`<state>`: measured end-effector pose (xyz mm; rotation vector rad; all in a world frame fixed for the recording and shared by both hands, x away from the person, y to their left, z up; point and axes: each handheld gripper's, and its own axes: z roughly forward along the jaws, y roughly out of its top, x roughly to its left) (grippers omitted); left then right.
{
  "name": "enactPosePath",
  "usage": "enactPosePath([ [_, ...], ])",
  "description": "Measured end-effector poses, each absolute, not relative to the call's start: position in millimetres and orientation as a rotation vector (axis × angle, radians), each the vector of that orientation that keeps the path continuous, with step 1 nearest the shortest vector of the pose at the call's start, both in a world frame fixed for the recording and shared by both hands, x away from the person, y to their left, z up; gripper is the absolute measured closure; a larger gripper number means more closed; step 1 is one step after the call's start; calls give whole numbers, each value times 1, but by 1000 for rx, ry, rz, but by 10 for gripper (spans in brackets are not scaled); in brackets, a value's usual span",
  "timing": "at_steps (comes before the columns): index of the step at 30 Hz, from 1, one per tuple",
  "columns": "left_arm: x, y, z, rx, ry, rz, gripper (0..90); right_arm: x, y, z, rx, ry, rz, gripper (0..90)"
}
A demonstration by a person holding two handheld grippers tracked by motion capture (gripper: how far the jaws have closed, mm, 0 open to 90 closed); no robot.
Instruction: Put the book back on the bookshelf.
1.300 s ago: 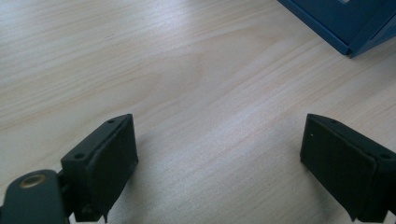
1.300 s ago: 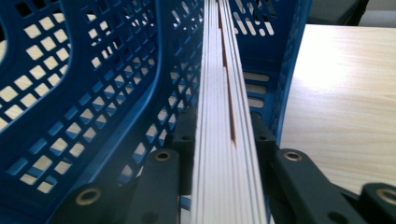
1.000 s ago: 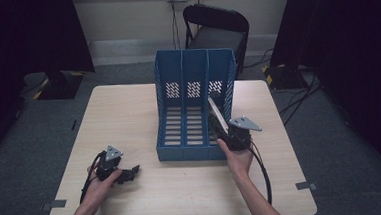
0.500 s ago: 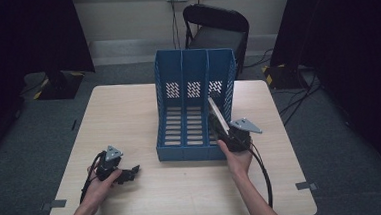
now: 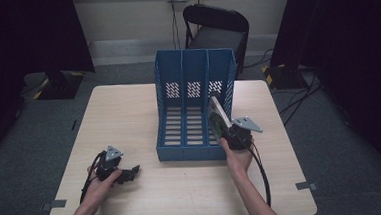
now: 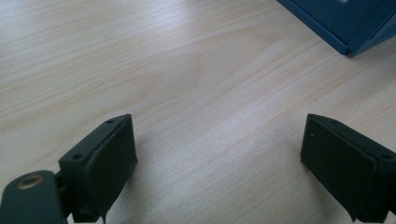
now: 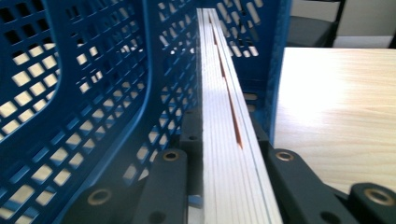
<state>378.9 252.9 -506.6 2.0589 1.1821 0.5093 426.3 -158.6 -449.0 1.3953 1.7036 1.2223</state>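
Sliding a book (image 5: 218,117) into the rightmost slot of the blue file rack (image 5: 185,95), the right gripper (image 5: 226,131) has just clamped tight on its near edge. Next it needs pushing farther in. The left gripper (image 5: 131,172) rests wide open and empty at near left.

Book's (image 7: 229,140) near end beyond frame

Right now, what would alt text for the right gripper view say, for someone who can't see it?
The right gripper has just closed its black fingers on the edge of a thin book, seen end on, inside the right-hand slot of a blue mesh file holder. Pale wooden table lies to the right.
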Motion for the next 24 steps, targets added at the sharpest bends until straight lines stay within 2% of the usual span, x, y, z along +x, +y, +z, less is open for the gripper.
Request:
enactPosePath([
  [13, 379, 253, -507, 2059, 1182, 508, 99, 425, -153, -448, 1406, 1653, 1184, 764],
  [24, 381, 251, -507, 2080, 1170, 499, 56, 427, -153, -446, 1435, 1598, 1173, 764],
])
